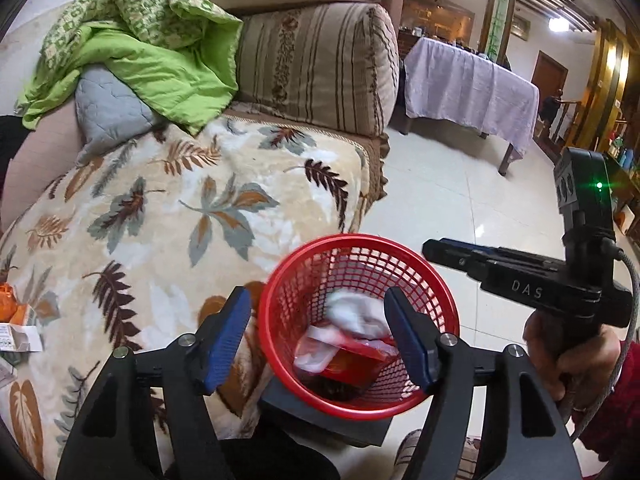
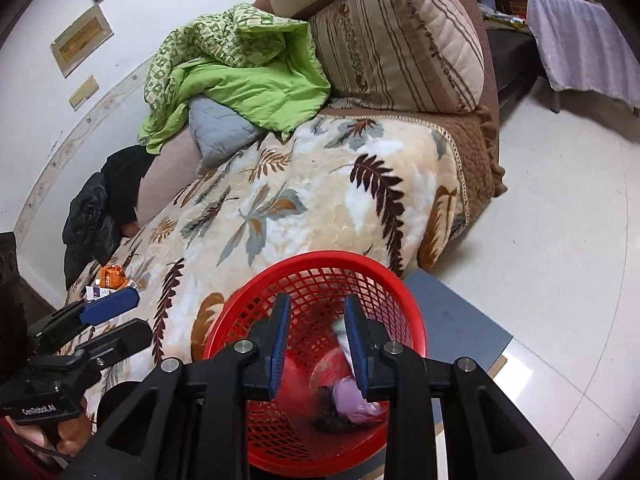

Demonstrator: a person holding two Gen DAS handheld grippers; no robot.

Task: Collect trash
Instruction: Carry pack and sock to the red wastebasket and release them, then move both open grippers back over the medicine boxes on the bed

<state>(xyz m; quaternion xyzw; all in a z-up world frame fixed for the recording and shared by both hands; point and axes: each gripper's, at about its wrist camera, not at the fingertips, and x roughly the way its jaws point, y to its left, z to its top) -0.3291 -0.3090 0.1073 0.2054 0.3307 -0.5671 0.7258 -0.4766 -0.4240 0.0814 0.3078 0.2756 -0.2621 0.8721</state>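
Two grippers hang over the red mesh basket, which stands upright on a dark flat stand on the floor, pressed close against the front edge of the sofa's leaf-patterned blanket, its round mouth facing straight up; I take it that it sits there so trash from the sofa can go in with a short reach. The left gripper has its jaws spread wide and empty, straddling the near rim, one blue pad outside the basket and one over its mouth. The right gripper is parted too, narrower, pointing down into the basket; a scrap of pale paper shows blurred right by its right-hand pad, and I cannot tell whether it is touching or falling free. Inside lie a white crumpled tissue on a red and white wrapper that lies slanted across the bottom, long side running from the near left up to the far right. More trash waits at the far left end of the blanket: an orange packet and a small printed box, close together. Both remain to be collected, I judge.
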